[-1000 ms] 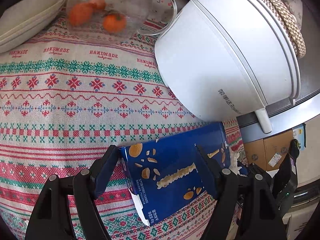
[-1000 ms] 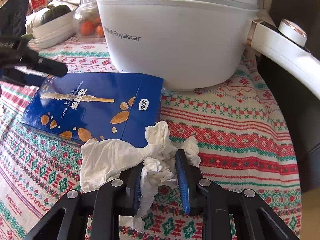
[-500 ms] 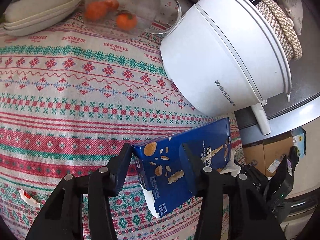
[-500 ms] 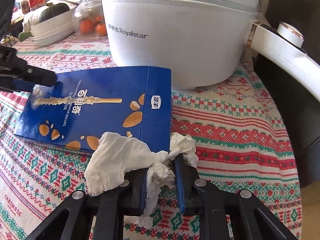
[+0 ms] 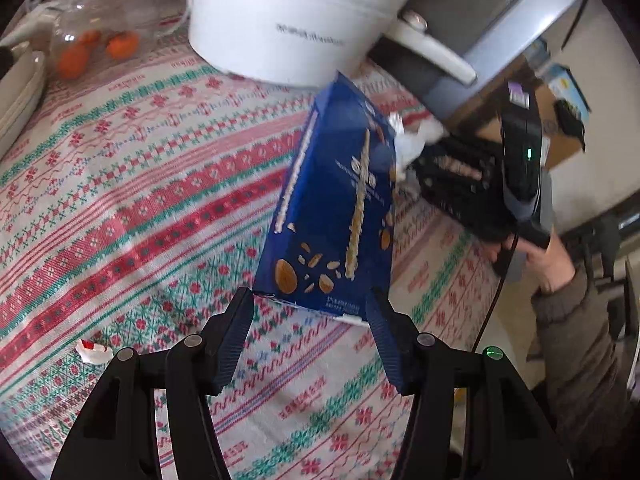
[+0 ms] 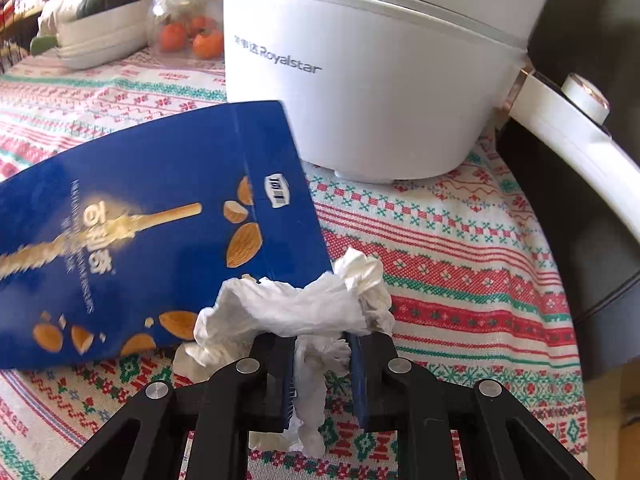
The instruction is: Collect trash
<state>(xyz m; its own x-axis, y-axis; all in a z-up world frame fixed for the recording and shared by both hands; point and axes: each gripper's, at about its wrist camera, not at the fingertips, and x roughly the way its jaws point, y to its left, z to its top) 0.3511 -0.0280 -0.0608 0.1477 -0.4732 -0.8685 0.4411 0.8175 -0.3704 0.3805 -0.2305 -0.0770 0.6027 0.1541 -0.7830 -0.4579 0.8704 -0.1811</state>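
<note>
My left gripper (image 5: pixel 310 300) is shut on the near end of a blue biscuit box (image 5: pixel 340 208) and holds it tilted up above the patterned tablecloth (image 5: pixel 140 184). The box also shows in the right wrist view (image 6: pixel 152 224), raised at the left. My right gripper (image 6: pixel 320 344) is shut on a crumpled white tissue (image 6: pixel 296 308), which bulges out above the fingers. In the left wrist view the tissue (image 5: pixel 416 140) shows past the far end of the box. A small white and red scrap (image 5: pixel 94 352) lies on the cloth at the left.
A white Royalstar cooker (image 6: pixel 380 64) stands just behind the box, its handle (image 6: pixel 572 128) jutting right. A glass jar with oranges (image 5: pixel 104 28) and stacked white dishes (image 5: pixel 20 92) sit at the back left. The table edge (image 5: pixel 472 320) drops off at the right.
My left gripper has lifted the blue box and tilted its far end upward, swinging toward the table edge. My right gripper has stayed shut on the tissue and raised it slightly.
</note>
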